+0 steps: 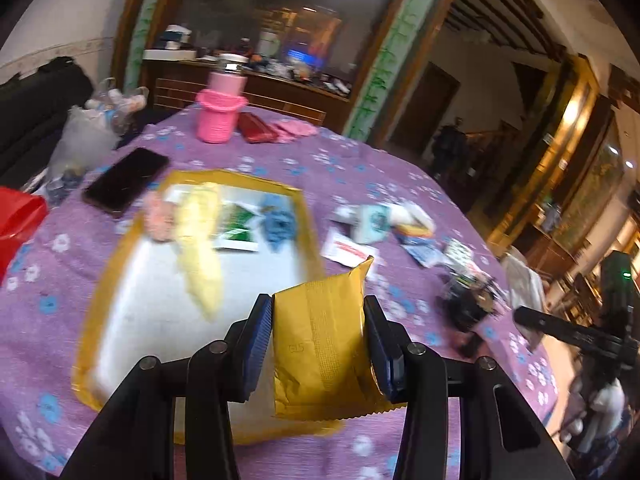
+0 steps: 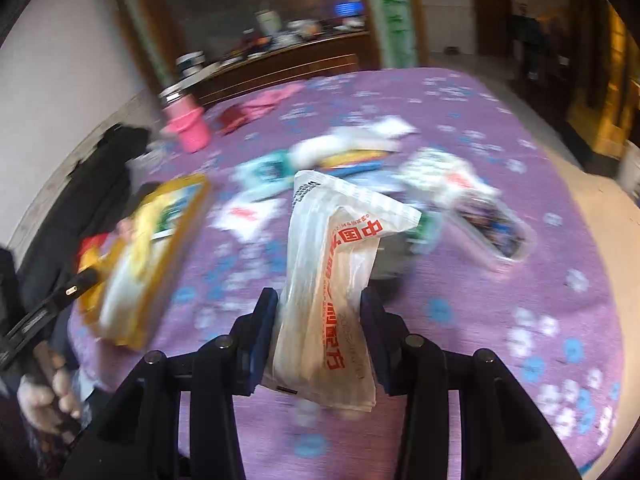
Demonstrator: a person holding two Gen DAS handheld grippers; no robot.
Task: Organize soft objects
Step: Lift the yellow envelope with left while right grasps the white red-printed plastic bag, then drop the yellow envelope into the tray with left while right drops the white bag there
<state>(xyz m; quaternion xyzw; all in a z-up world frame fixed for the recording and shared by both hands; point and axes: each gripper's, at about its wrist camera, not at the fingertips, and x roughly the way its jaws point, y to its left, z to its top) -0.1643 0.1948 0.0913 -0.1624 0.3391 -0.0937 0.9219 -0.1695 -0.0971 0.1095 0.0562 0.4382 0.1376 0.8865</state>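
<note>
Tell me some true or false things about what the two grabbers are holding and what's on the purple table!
1. The left gripper is clamped on a gold foil packet. True.
2. The right gripper is empty. False: it is shut on a clear plastic packet with red print.
3. The tray with the gold rim has a yellow soft thing and a blue fluffy thing lying in it. True.
4. The black phone lies inside the tray. False: it lies on the purple flowered tablecloth, beside the tray.
5. The bottle in the pink knitted cover has tipped over. False: it stands upright at the far side of the table.
</note>
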